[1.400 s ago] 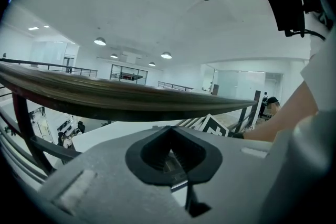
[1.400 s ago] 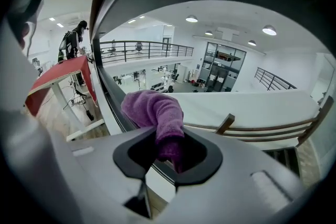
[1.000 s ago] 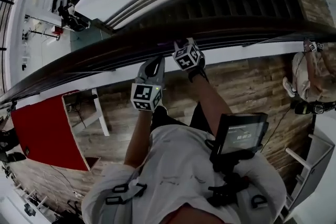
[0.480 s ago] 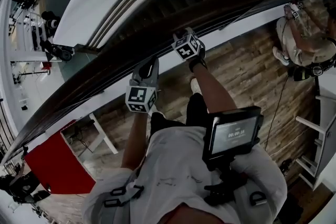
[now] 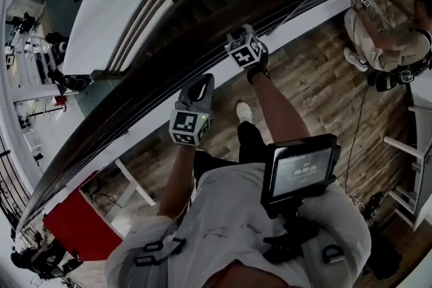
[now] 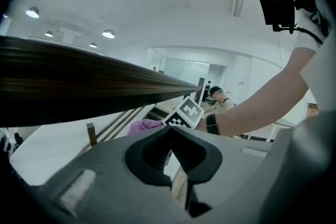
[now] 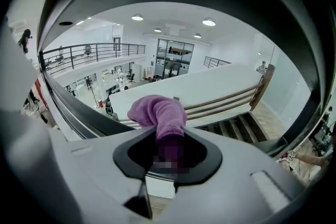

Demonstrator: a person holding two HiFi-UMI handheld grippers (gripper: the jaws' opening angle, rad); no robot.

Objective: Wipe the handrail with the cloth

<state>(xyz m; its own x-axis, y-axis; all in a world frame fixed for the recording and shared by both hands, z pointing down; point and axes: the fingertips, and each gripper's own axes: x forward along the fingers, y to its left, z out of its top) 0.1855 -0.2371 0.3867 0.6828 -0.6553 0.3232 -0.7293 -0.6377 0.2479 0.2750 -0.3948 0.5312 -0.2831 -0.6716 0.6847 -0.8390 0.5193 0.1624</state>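
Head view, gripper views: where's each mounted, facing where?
Head view: on the person's head, facing steeply down on the handrail; torso, left gripper, right gripper show.
Left gripper view: on the left gripper, facing up under the handrail; right forearm shows.
Right gripper view: on the right gripper, facing over the handrail to the stairs; jaws shut on the cloth.
Shared: both gripper views show the cloth.

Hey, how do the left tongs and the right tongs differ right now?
The right tongs are shut on a fuzzy purple cloth; the left tongs hold nothing. The right tongs reach up to the dark wooden handrail; the left tongs sit lower in the head view, nearer the person's body. Both carry a black-and-white marker cube.
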